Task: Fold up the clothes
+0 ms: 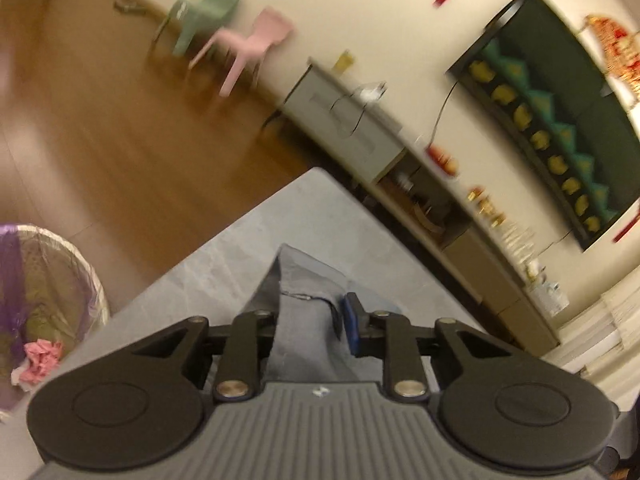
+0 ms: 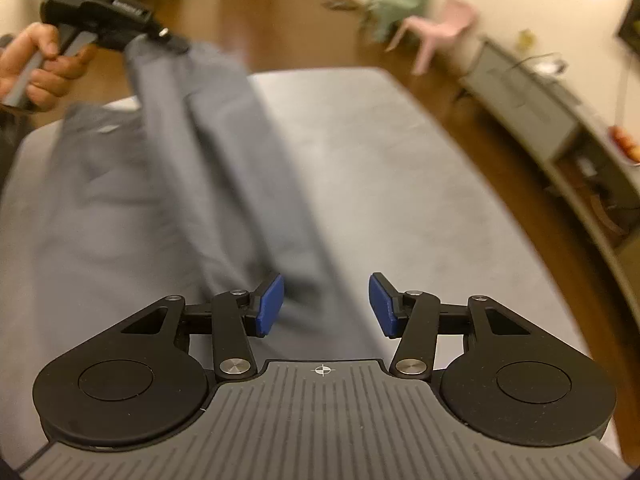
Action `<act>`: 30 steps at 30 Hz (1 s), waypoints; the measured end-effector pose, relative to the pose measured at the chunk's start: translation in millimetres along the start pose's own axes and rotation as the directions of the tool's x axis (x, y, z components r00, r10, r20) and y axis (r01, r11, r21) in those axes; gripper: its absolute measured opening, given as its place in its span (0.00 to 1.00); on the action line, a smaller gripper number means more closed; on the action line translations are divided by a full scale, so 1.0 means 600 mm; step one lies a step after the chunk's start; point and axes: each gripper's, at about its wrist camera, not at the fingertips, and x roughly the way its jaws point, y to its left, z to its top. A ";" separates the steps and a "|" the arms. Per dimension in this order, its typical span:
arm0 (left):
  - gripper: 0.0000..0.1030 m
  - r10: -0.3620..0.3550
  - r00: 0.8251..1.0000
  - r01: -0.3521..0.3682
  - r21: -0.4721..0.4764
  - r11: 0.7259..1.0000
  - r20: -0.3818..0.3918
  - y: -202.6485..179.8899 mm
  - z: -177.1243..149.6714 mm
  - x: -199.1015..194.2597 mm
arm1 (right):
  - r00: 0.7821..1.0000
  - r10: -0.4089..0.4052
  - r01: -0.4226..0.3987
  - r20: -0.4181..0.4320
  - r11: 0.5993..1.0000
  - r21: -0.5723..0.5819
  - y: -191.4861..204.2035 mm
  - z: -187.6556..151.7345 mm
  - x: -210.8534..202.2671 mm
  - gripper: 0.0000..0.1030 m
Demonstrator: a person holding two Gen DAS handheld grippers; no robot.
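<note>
A grey garment (image 2: 120, 208) lies on the grey table (image 2: 400, 184). One long part of it (image 2: 240, 152) is lifted off the table, rising to the upper left. My left gripper (image 1: 310, 320) is shut on that cloth (image 1: 304, 316); it also shows in the right wrist view (image 2: 152, 38), held high by a hand (image 2: 36, 64). My right gripper (image 2: 326, 306) is open and empty, low over the table beside the lower end of the lifted cloth. Its blue pads (image 2: 270, 304) touch nothing that I can tell.
A bin with a purple liner (image 1: 44, 292) stands on the wooden floor left of the table. A green chair (image 2: 396, 4) and a pink chair (image 2: 444, 24) stand by the far wall. A long low cabinet (image 2: 552, 112) runs along the right wall.
</note>
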 end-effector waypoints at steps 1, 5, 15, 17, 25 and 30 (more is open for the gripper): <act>0.22 0.029 0.999 -0.028 0.029 0.999 -0.022 -0.003 0.015 0.008 | 0.999 -0.031 0.030 0.028 0.999 0.019 -0.008 0.002 -0.006 0.45; 0.23 0.138 0.989 -0.124 0.223 0.967 -0.048 -0.026 0.069 0.022 | 0.987 -0.099 0.086 0.127 0.990 0.111 -0.038 0.003 -0.031 0.46; 0.68 -0.103 0.994 0.102 0.670 0.735 -0.038 -0.037 0.014 -0.013 | 0.979 -0.064 0.004 0.194 0.956 0.292 -0.027 -0.102 -0.097 0.49; 0.71 -0.106 0.994 0.103 0.711 0.696 -0.040 -0.055 -0.008 0.001 | 0.975 -0.082 0.009 0.204 0.942 0.336 -0.007 -0.138 -0.123 0.49; 0.69 -0.246 0.967 0.253 0.360 0.898 -0.068 -0.045 -0.058 -0.109 | 0.950 -0.311 0.157 0.033 0.567 0.809 0.048 -0.432 -0.333 0.51; 0.81 -0.347 0.901 0.316 -0.153 0.936 -0.262 -0.007 -0.176 -0.186 | 0.901 -0.429 0.044 -0.065 -0.058 0.997 0.085 -0.694 -0.475 0.66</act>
